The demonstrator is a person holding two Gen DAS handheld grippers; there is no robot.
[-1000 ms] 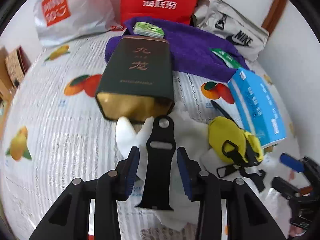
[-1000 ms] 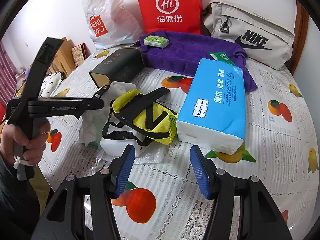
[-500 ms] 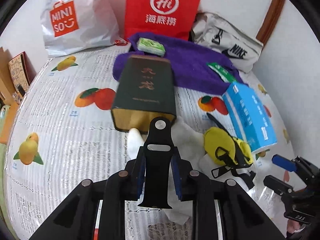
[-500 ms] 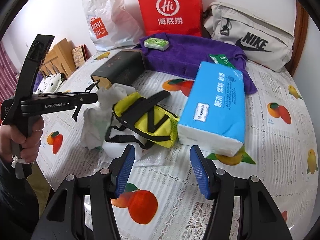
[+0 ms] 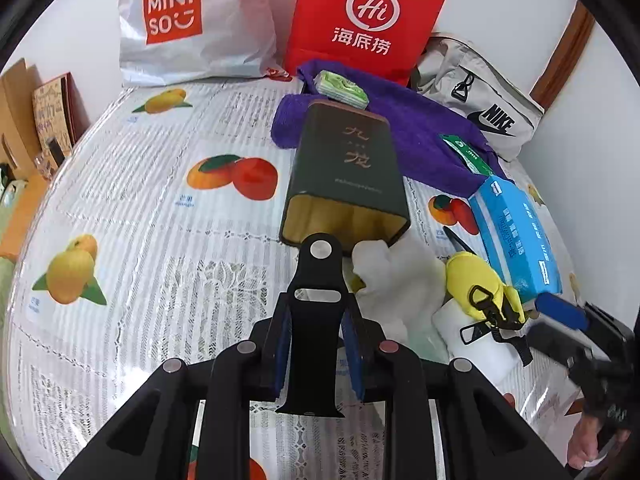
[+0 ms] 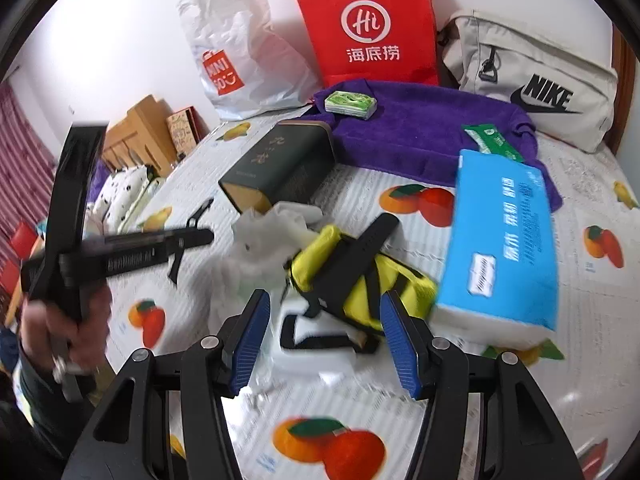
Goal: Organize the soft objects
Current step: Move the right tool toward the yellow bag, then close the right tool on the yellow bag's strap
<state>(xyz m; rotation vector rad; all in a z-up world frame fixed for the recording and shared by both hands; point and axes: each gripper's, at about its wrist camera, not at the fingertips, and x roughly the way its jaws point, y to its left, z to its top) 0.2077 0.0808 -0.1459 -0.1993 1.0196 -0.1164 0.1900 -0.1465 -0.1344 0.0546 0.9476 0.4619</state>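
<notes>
The left gripper point(image 5: 314, 344) is clamping a flat black rubber strap with a slot and a metal stud point(image 5: 316, 308), its blue pads pressing on both edges of the strap after its jaws have just been closing on it; the strap is standing up between the fingers, its studded tip pointing ahead toward the open gold-lined mouth of a dark green rectangular tin with gold characters point(image 5: 348, 176), which is lying on its side straight ahead of the left gripper. Just ahead and to the right of that gripper, crumpled white tissue paper point(image 5: 384, 276) is lying by the tin's mouth, and further right a yellow fabric pouch with black straps and a clip point(image 5: 476, 284) is resting beside a blue plastic-wrapped pack of tissues point(image 5: 516, 232). The right gripper point(image 6: 324, 340) is hovering with its blue-padded jaws standing about half open and gripping nothing; the yellow pouch point(image 6: 360, 284) is lying just ahead of it, showing between its fingers without touching the pads. To the left of the right gripper, a hand point(image 6: 64, 332) is holding the left gripper's black handle. Everything is resting on a white lace-patterned tablecloth printed with fruit point(image 5: 160, 240). Far ahead of both grippers, a purple towel point(image 6: 420, 132) is lying spread out, with a red paper bag point(image 5: 364, 20), a white plastic shopping bag point(image 5: 188, 24) and a grey zipped bag point(image 6: 532, 76) standing behind it.
</notes>
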